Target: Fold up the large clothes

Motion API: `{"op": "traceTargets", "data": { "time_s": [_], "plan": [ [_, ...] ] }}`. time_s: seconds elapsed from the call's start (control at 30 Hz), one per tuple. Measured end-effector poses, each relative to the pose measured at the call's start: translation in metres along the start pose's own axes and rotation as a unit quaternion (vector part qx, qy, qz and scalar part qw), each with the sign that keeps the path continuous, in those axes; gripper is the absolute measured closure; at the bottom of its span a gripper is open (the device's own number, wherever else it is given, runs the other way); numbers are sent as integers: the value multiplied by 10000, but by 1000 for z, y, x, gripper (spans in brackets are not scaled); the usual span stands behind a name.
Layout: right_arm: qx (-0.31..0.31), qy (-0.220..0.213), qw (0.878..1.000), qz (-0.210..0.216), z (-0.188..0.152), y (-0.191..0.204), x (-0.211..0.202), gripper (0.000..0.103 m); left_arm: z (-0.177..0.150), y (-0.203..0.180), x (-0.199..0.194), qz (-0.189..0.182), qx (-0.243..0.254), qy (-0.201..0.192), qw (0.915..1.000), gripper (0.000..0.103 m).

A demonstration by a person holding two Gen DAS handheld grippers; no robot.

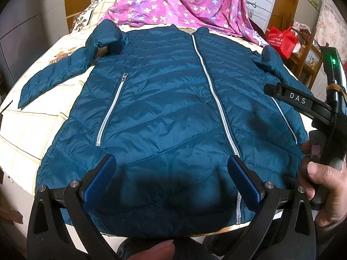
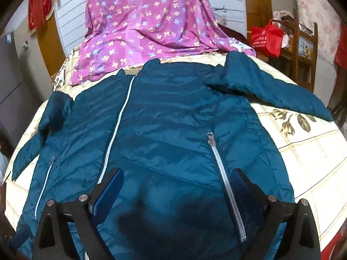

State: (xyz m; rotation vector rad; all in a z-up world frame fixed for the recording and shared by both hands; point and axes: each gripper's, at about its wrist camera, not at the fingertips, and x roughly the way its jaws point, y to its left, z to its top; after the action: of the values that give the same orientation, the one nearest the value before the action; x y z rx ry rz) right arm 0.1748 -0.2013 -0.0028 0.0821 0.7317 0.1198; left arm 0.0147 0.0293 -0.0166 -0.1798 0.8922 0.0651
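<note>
Across the bed [image 1: 32, 130] lies a teal quilted jacket [image 1: 164, 99], front up and zipped, hem toward the person, collar at twelve o'clock near a purple flowered sheet [image 1: 173, 2]. One sleeve trails out at nine o'clock, the other at three. Above the hem hovers the left gripper [image 1: 171, 173], fingers spread wide and holding nothing. The right gripper [image 2: 177, 186] is spread too, over the pocket zipper [image 2: 225, 184].

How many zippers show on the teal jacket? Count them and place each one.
3. On the jacket: the center zipper runs up the front, the right pocket zipper lies beside the right gripper, and the left pocket zipper sits on the other panel. Others may be hidden.
</note>
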Motion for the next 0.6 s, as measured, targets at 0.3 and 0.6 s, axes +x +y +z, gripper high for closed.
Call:
{"op": "traceTargets", "data": {
  "time_s": [0.3, 0.6],
  "plan": [
    [-155, -144, 9994, -271, -1, 9, 0, 4, -1, -1, 1, 0, 6, 11, 10000, 0],
    [-295, -176, 9982, -501, 0, 12, 0, 4, 36, 0, 10, 349, 143, -217, 9991, 0]
  ]
}}
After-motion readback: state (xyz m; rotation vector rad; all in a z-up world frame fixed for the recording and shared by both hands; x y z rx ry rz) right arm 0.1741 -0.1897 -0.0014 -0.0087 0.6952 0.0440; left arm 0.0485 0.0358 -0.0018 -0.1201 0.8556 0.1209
